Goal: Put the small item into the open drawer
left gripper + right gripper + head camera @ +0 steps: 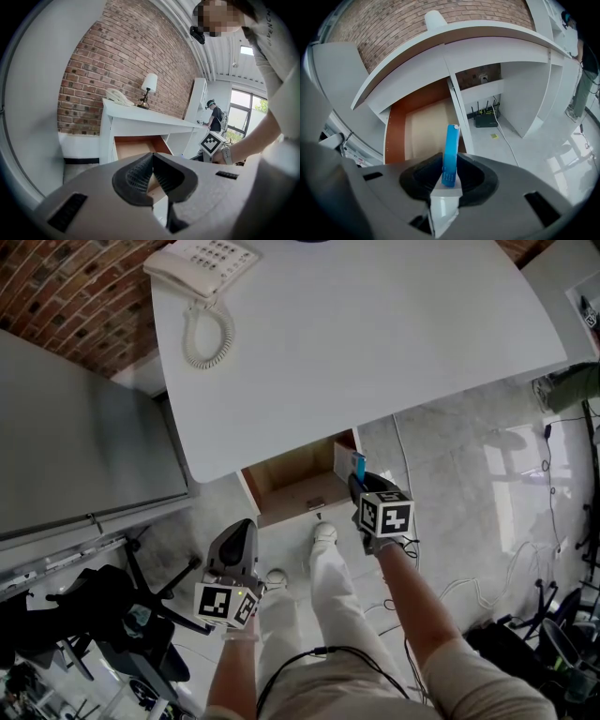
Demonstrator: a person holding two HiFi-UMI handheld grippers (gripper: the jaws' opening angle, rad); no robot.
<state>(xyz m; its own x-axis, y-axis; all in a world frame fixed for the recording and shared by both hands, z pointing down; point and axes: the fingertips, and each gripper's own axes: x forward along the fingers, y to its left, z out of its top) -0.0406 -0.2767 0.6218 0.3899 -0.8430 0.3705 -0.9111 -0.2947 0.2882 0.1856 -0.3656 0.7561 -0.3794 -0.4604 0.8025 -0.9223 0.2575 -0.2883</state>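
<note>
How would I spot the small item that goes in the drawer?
Find the white desk with its open wooden drawer. At the drawer's right side, the right gripper pinches a thin blue packet standing upright. It is the only bright blue thing there.

Head view is bright and even, the white tabletop point(375, 324) close to washed out, and it throws a soft shadow over the drawer point(295, 486) at centre. Right side, the glossy floor point(487, 474) carries pale reflections. Left gripper view: heavy fisheye, black corners, straight edges bowing; the window point(248, 112) at far right blows out while the near foreground goes soft. Right gripper view bends the same way, dark at the rim, glare streaking the floor at lower right; the blue item point(451, 154) between the fingers point(476, 176) reads fairly sharp, the bottom edge blurs.
</note>
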